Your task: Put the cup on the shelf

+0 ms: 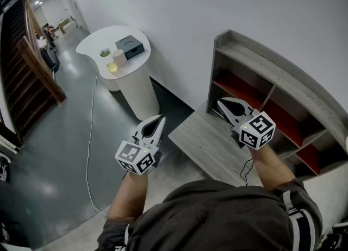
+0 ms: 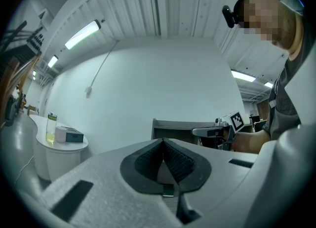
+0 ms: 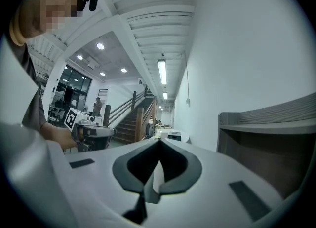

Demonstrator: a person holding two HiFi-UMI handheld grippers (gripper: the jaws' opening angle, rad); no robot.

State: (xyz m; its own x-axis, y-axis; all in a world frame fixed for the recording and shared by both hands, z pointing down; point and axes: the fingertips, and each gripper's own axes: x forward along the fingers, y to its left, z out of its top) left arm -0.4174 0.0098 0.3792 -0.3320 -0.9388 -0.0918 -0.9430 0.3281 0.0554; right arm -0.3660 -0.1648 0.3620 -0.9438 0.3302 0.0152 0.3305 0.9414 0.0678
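A pale cup [image 1: 118, 57] stands on a white round table [image 1: 103, 38] at the far left, beside a jar of yellow liquid [image 1: 107, 60] and a grey box [image 1: 130, 46]. The grey wooden shelf [image 1: 255, 54] with red back panels stands against the wall on the right. My left gripper [image 1: 159, 119] hangs over the floor between table and shelf, shut and empty. My right gripper [image 1: 221, 103] is in front of the shelf's left end, also shut with nothing in it. The left gripper view shows closed jaws [image 2: 163, 141], the jar [image 2: 51, 128] and the shelf [image 2: 173, 123] far off.
A low grey wooden platform [image 1: 206, 141] lies in front of the shelf, under my right gripper. A white cable [image 1: 89, 136] runs across the floor from the table. A wooden stair railing [image 1: 38, 54] lines the left side. A person stands in the distance [image 3: 98, 106].
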